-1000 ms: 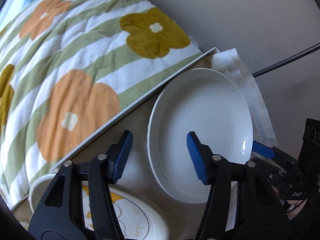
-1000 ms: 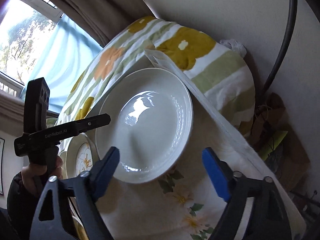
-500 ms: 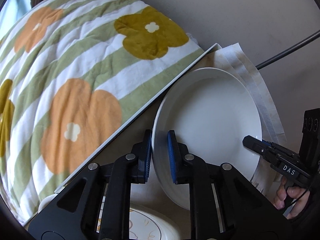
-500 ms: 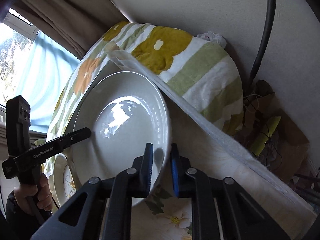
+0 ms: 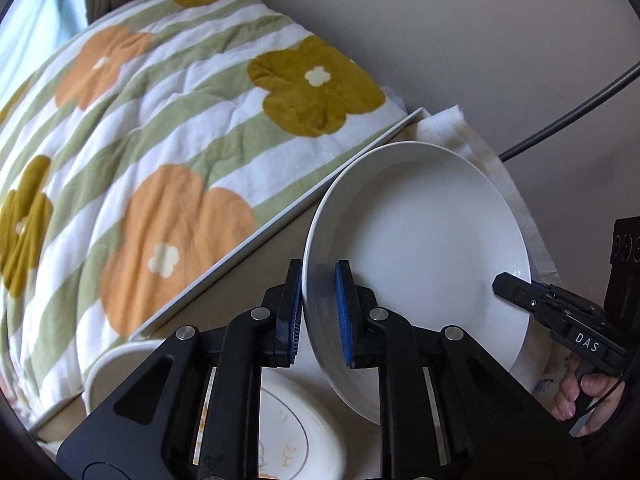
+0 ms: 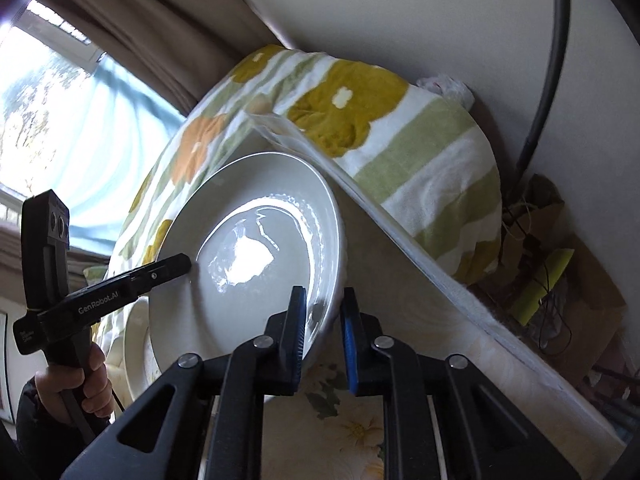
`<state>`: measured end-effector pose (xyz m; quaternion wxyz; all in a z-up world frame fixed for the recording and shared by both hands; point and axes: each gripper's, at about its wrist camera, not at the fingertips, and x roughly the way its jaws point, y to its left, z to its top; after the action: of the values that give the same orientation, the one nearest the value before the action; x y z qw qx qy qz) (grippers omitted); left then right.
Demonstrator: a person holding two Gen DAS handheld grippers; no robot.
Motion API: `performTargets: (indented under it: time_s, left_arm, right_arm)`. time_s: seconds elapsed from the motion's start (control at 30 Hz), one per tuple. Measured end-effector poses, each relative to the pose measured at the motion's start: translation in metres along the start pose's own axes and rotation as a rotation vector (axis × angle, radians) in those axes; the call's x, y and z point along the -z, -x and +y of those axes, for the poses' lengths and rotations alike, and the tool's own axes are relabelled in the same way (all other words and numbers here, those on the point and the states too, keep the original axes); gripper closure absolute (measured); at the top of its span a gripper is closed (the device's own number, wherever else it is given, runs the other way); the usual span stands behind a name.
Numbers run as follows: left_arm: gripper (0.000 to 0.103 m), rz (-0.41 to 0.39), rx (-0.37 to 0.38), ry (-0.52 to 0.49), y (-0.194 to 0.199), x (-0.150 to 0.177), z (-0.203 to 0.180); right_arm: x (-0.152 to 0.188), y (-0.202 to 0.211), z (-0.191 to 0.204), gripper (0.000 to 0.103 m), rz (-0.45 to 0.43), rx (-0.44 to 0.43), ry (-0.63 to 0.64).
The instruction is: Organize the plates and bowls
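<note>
Blue-padded jaws of the left gripper [image 5: 318, 312] are clamped on the near-left rim of a white plate [image 5: 424, 248], one pad against the underside and one on the inner face. Opposite, in the same view, the right gripper [image 5: 505, 280] pinches the plate's far-right rim, held by a person's hand [image 5: 588, 400] at the lower right edge. From the right wrist view the grasp reads likewise: the right gripper [image 6: 323, 328] is clenched on the plate [image 6: 256, 256] at its near rim, and the left gripper [image 6: 182, 265] grips the rim at the far left. Both claws thus grasp the one plate, which is tilted, its left edge clear of the table surface [image 5: 248, 280]. Beneath and beside the left gripper lies a decorated plate [image 5: 296, 436] with a thin brown line, partly hidden by the gripper body, and a white bowl rim [image 5: 116, 364] just to its left. A floral tablecloth [image 6: 360, 432] shows under the right gripper. Beyond the table edge lies a striped blanket [image 5: 160, 128] with orange and mustard flowers, then a plain wall [image 5: 440, 20], a dark cable [image 5: 568, 120] and a curtained window [image 6: 80, 120].
</note>
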<state>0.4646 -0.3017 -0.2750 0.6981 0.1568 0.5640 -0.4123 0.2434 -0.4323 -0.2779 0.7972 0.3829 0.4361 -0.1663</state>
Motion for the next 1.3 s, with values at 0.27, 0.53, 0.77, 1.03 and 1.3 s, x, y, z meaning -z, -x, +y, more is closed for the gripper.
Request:
performTargets:
  time_s: [0.27,0.53,0.77,1.03,1.3]
  left_arm:
    - [0.09,-0.111,-0.052,0.104,0.074,0.029,-0.025]
    - [0.089,-0.242,-0.129,0.272,0.155,0.1,-0.052]
    - [0.089,-0.304,-0.23,0.432,0.202,0.186,-0.068]
    - [0.089,-0.303,-0.318,0.615,0.231,0.293,-0.056]
    - [0.089,-0.267,-0.323,0.729,0.227,0.382,-0.022]
  right_arm:
    - [-0.008,0.049,0.016,0.087,-0.016,-0.081,0.141]
    - [-0.008,0.105,0.043,0.087,0.032,-0.207,0.353]
    - [0.022,0.124,0.072,0.087,0.1,-0.316,0.523]
    - [0.088,0.107,0.108,0.087,0.239,-0.401,0.655]
    - [0.166,0.075,0.139,0.087,0.345,-0.395,0.743]
